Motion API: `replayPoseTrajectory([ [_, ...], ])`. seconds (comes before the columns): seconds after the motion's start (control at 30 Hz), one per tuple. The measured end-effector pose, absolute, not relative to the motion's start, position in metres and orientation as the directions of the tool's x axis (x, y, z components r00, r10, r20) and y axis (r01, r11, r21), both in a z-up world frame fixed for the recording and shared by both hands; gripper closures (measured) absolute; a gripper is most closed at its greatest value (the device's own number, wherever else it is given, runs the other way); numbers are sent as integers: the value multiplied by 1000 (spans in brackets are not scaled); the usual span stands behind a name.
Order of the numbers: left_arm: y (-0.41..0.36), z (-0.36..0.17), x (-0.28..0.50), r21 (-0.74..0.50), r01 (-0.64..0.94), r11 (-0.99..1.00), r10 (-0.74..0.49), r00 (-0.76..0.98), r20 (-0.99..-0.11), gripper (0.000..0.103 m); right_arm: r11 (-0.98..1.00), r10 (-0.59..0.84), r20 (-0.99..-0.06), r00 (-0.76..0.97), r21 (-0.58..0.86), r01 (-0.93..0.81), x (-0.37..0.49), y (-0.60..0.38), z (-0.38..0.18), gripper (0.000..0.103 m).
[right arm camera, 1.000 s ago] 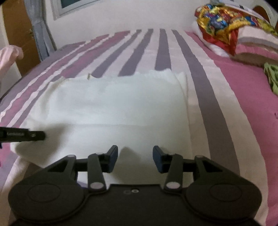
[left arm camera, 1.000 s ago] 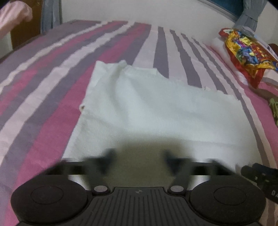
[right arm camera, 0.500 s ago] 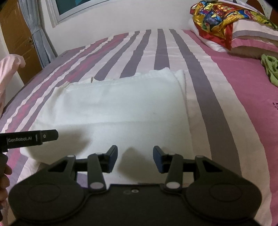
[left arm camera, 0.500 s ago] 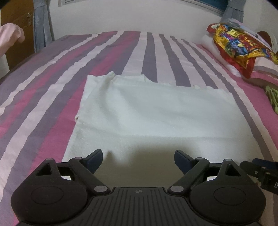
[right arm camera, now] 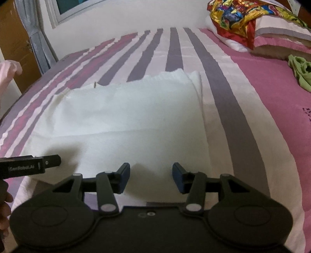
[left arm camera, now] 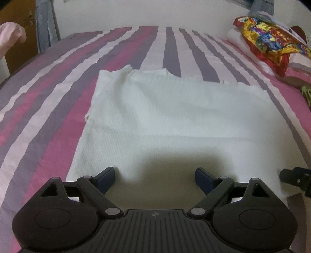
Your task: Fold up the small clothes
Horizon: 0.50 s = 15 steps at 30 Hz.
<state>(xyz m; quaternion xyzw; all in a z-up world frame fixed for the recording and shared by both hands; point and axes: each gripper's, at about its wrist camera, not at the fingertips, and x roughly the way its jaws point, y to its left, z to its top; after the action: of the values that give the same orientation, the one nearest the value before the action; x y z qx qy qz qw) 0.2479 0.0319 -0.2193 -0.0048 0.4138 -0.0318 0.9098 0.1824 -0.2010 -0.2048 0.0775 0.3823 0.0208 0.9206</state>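
A white knit garment (left arm camera: 175, 120) lies folded flat on the striped bedspread (left arm camera: 48, 109). My left gripper (left arm camera: 155, 175) hovers over its near edge, open wide, with nothing between the pads. In the right wrist view the same garment (right arm camera: 132, 120) shows a fold line across its middle. My right gripper (right arm camera: 151, 173) is over the garment's near right corner, its jaws half apart and opening, pinching no cloth. The left gripper's body (right arm camera: 29, 165) pokes in from the left, and part of the right gripper (left arm camera: 295, 177) shows at the left view's right edge.
A colourful cloth (right arm camera: 243, 15) is heaped on pillows at the bed's far right. A green garment (right arm camera: 299, 70) lies on the pink area to the right. A pink cloth (left arm camera: 9, 37) hangs at the far left, beside a wooden door (right arm camera: 11, 39).
The left jaws stand wider than a second ago, and the left view has rolled level and sharpened. The right gripper has barely shifted. The garment has not moved.
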Motion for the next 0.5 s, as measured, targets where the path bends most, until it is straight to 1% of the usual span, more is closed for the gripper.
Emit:
replayPoseTrajectory([
  [0.17, 37, -209, 250, -73, 66, 995, -98, 671, -735, 14, 987, 101, -692, 715, 159, 15, 183, -200, -203, 55],
  [0.33, 50, -198, 274, -134, 39, 990, -123, 692, -712, 14, 988, 99, -676, 730, 152, 7, 202, -203, -194, 55],
  [0.5, 50, -196, 314, -108, 39, 993, -103, 712, -695, 14, 988, 97, -657, 748, 156, 8, 236, -208, -187, 55],
])
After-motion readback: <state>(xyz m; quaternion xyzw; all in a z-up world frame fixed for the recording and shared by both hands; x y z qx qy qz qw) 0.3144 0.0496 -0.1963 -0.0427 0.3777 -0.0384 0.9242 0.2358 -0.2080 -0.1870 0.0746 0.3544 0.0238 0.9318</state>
